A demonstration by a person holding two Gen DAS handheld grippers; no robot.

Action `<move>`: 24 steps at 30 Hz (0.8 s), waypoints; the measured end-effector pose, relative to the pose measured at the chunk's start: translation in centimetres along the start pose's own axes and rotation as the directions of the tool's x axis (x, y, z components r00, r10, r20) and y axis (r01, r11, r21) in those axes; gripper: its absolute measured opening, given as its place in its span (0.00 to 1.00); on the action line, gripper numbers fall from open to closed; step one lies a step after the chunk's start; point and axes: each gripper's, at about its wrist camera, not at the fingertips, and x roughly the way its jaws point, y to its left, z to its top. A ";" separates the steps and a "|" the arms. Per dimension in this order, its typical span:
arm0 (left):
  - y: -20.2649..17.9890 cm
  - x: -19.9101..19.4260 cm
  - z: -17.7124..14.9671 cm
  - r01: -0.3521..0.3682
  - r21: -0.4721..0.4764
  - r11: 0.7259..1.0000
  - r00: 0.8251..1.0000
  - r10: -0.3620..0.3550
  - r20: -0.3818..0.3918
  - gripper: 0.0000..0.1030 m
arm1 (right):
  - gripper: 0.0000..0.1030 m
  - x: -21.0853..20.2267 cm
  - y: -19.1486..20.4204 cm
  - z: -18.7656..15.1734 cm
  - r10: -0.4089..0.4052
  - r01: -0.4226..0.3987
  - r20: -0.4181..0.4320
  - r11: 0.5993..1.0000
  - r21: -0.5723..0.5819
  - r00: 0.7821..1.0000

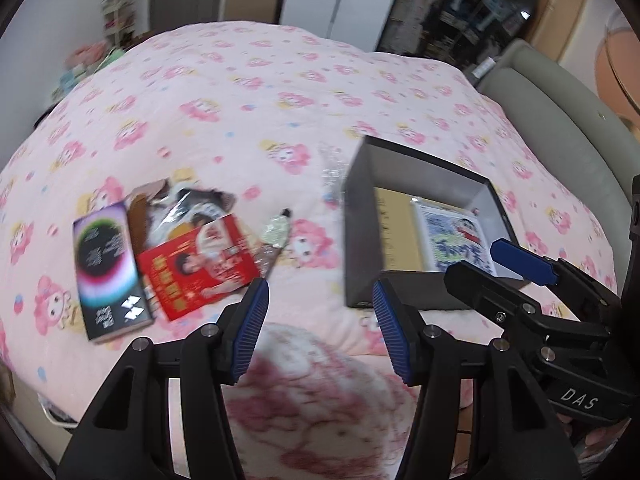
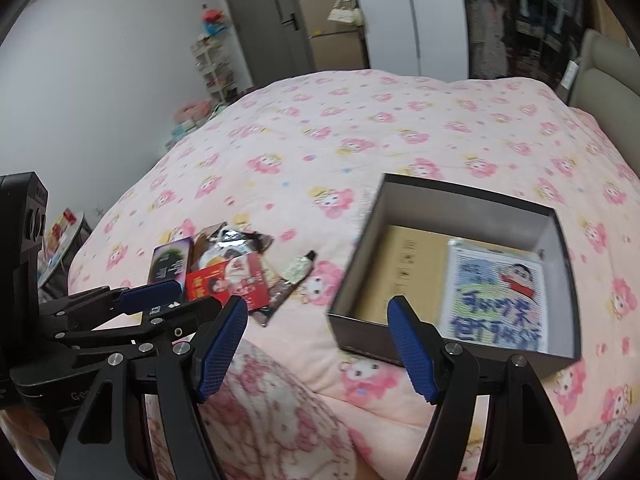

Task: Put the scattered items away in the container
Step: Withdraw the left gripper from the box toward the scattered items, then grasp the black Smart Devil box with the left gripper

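Observation:
A dark open box sits on the pink bed, holding a tan envelope and a cartoon card. To its left lies a pile: a black-and-purple box, a red packet, foil wrappers and a small tube. My left gripper is open and empty, above the bed between pile and box. My right gripper is open and empty, near the box's front left corner; it also shows in the left wrist view.
The pink floral quilt covers the bed. A rumpled pink blanket lies at the near edge. A grey headboard is at the right. Shelves and a door stand beyond the bed.

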 end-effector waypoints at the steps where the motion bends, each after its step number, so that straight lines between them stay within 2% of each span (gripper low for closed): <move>1: 0.8 0.0 -0.1 -0.008 -0.014 1.000 1.000 0.008 0.000 0.54 | 0.68 0.5 0.6 0.0 0.005 -0.006 -0.008 1.000 -0.008 1.000; 8: 6.8 0.7 -1.8 -0.044 -0.140 0.989 0.999 0.042 -0.017 0.54 | 0.68 5.0 4.7 0.2 0.082 -0.089 -0.104 0.994 -0.066 0.991; 14: 11.6 1.7 -3.6 -0.052 -0.258 0.965 0.998 0.045 -0.031 0.54 | 0.68 8.8 8.3 0.1 0.128 -0.158 -0.207 0.979 -0.131 0.970; 16: 13.0 1.7 -4.2 -0.034 -0.291 0.956 0.999 0.031 -0.017 0.56 | 0.68 9.7 9.3 0.2 0.165 -0.200 -0.225 0.969 -0.142 0.960; 18: 14.4 2.0 -4.7 -0.016 -0.338 0.941 1.000 0.015 -0.007 0.58 | 0.68 10.5 10.0 0.6 0.183 -0.221 -0.236 0.964 -0.146 0.954; 21: 17.1 2.5 -5.2 -0.049 -0.410 0.911 0.999 0.051 -0.006 0.58 | 0.68 11.7 10.7 1.1 0.176 -0.216 -0.246 0.966 -0.146 0.953; 24: 20.0 3.2 -5.9 -0.068 -0.479 0.875 0.997 0.072 -0.010 0.58 | 0.68 13.2 12.0 1.8 0.187 -0.238 -0.281 0.958 -0.158 0.941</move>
